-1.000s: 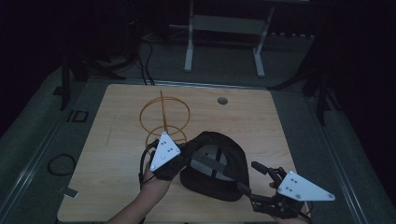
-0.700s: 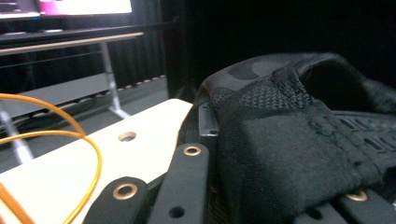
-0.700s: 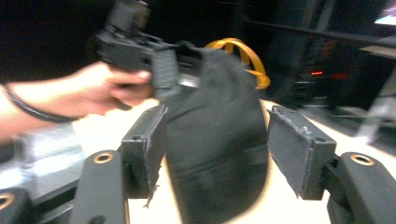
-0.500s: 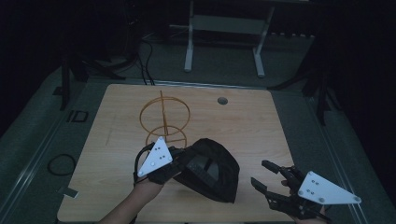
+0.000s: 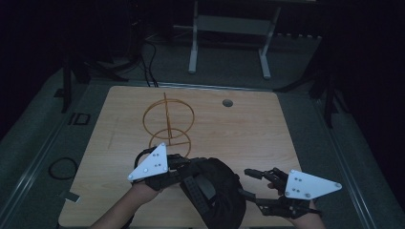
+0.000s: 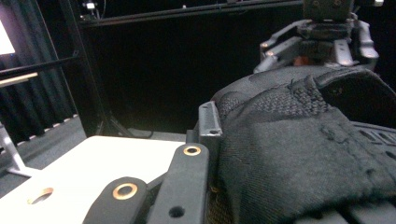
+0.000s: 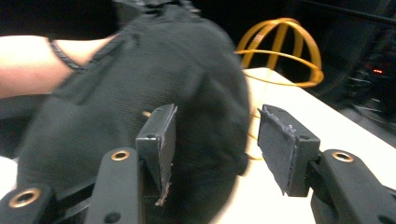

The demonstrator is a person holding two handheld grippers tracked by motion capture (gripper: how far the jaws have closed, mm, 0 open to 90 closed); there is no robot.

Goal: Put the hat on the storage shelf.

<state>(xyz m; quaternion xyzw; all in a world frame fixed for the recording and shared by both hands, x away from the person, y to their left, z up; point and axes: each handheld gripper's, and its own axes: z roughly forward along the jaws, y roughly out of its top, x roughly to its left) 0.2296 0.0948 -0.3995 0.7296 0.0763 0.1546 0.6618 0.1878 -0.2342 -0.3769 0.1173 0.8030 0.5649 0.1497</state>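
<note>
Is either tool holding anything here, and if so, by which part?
The left tool grips the black cap at its fabric edge on the person's left side. The right tool is open beside the cap, holding nothing.

Black cap [image 6: 299,154] between gripper fingers [image 6: 209,122]

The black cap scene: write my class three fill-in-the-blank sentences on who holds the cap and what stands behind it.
1. The black cap is held by the ____ gripper.
2. The right gripper has its jaws ____, with nothing between them.
3. Behind the cap on the table stands a wire stand coloured ____.

Missing words: left; open; orange
</note>
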